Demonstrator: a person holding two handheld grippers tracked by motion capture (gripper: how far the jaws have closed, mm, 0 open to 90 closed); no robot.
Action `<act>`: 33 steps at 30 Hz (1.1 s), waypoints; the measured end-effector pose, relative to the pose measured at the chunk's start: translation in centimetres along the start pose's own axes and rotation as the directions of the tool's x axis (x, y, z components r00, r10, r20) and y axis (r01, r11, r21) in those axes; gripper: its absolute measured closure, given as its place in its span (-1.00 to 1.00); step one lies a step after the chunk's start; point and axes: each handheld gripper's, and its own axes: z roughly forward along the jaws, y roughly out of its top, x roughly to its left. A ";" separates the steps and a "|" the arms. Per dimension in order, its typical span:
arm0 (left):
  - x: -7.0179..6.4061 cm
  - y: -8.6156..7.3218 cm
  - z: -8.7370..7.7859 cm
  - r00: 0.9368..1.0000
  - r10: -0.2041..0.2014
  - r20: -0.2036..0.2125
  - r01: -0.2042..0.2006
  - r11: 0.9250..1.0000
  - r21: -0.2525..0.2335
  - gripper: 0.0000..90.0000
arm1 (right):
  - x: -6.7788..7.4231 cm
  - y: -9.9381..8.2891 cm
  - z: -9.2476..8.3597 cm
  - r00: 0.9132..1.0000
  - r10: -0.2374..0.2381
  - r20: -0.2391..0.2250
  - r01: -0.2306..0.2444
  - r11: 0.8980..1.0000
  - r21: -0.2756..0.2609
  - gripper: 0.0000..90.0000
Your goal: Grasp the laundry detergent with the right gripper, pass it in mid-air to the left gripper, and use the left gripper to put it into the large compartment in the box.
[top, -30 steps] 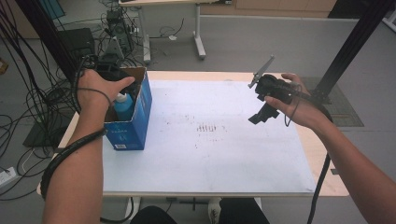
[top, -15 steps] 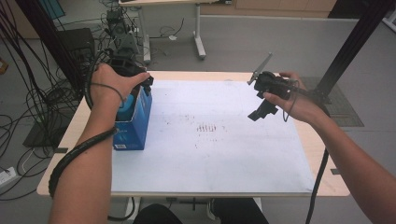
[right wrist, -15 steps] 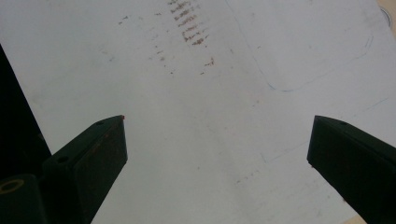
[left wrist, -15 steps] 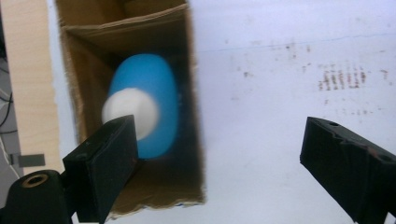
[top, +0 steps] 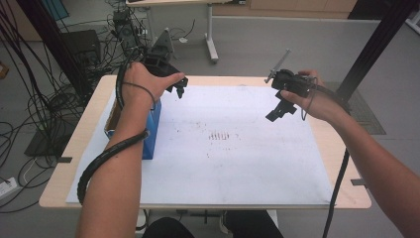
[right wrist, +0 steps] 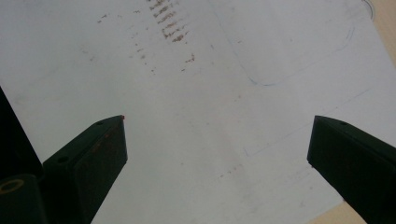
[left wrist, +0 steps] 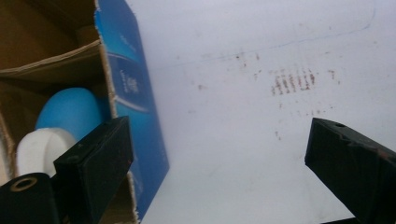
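Note:
A blue cardboard box point(top: 151, 130) stands open at the left of the table. In the left gripper view its blue wall point(left wrist: 135, 98) is at the left, with a blue bottle point(left wrist: 70, 109) with a white cap point(left wrist: 39, 149) lying inside. My left gripper point(top: 177, 90) hovers just past the box's far right corner, over the white sheet. Its jaws have just been opening and stand wide apart point(left wrist: 217, 140) with nothing between them. My right gripper point(top: 277, 111) hangs over the sheet's right side, open and empty point(right wrist: 217, 135).
A white sheet point(top: 247, 163) with brown smudges point(top: 223, 135) covers most of the wooden table point(top: 341, 148). Cables and equipment point(top: 124, 25) crowd the floor beyond the table's left end. A black post point(top: 369, 54) rises at the right.
My left hand has moved off the box toward its far right corner, rising slightly, and its jaws now stand wider. The bottle stays in the box. The right hand has barely shifted.

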 end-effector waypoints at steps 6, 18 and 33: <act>-1.2 0.2 0.1 1.000 0.020 0.016 -0.020 1.000 -0.003 -0.82 | -1.0 0.8 -0.3 1.000 0.007 0.014 -0.008 1.000 0.026 -0.89; -2.5 0.0 0.4 0.998 0.047 0.040 -0.047 0.999 0.001 -0.81 | -3.2 2.0 0.1 0.998 0.060 0.033 -0.063 0.995 0.080 -0.89; -3.7 -0.4 0.6 0.996 0.071 0.045 -0.072 0.997 0.009 -0.80 | -4.4 1.9 0.1 0.994 0.096 0.042 -0.100 0.990 0.095 -0.89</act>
